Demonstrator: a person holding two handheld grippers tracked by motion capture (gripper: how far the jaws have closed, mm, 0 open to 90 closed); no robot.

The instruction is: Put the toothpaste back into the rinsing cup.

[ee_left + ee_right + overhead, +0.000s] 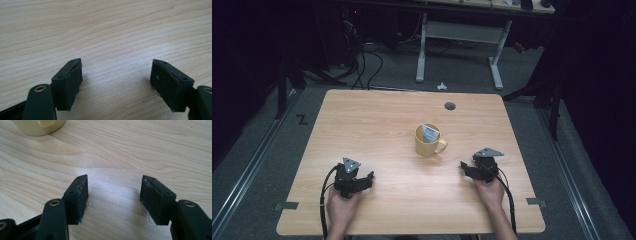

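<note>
From the high view, a light wooden table (377,125) carries a yellow mug (428,140) near its middle, upright, handle turned toward the person's right and near side. Something pale with a dark patch stands inside the mug; it may be a small packet (430,133), though the picture is too coarse to be sure. The left gripper (370,177) rests low on the near left part of the table, held in the left hand (341,205), its cable (324,200) looping back off the near edge. The right gripper (463,166) sits on the near right part, held in the right hand (490,192), well apart from the mug. A small dark round hole (450,106) lies in the tabletop beyond the mug.

In the left gripper view, the two black jaws stand wide apart over bare wood grain, nothing between them.

In the right gripper view, the jaws are likewise spread with bare table between them, and the mug's base (38,126) shows at the upper left, clear of both jaws.
</note>
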